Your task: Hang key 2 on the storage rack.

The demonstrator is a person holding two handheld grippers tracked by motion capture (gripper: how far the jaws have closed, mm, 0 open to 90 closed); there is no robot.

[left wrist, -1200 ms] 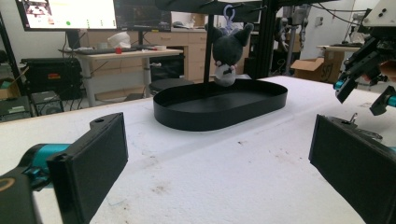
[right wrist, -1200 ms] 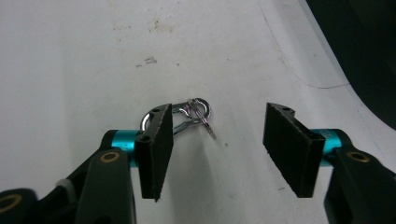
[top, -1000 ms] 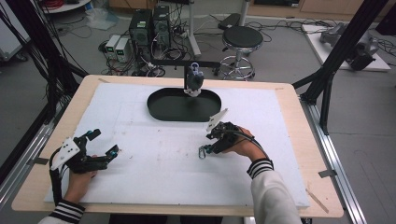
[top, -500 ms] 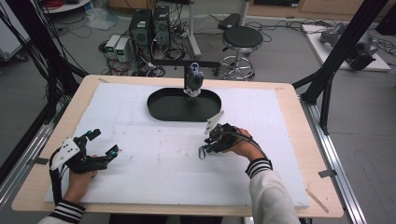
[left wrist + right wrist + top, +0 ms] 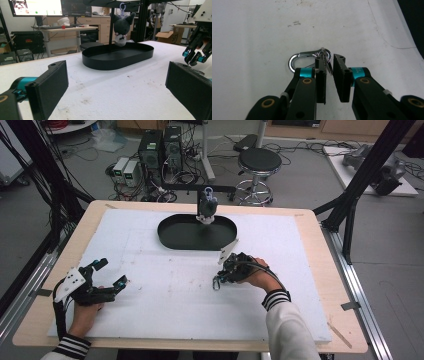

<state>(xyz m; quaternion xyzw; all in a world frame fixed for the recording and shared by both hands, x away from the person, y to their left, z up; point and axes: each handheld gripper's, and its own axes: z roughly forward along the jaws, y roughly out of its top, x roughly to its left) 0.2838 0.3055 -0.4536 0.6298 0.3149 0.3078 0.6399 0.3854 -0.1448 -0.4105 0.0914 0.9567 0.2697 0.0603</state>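
My right claw [image 5: 329, 62] had just been closing and was pinching the silver carabiner clip [image 5: 298, 58] lying on the white foam tabletop [image 5: 165, 285], so I figured I was mid-pickup and next needed a straight, gentle lift without it slipping, left claw [image 5: 111, 273] spread idle.

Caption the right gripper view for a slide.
Right gripper, jaws just closing, pinches the ring of a silver carabiner clip lying on the white foam board.

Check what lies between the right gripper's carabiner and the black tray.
Nothing visible does. The right gripper, whose fingers have just been closing, holds the carabiner; bare white foam lies between it and the tray.
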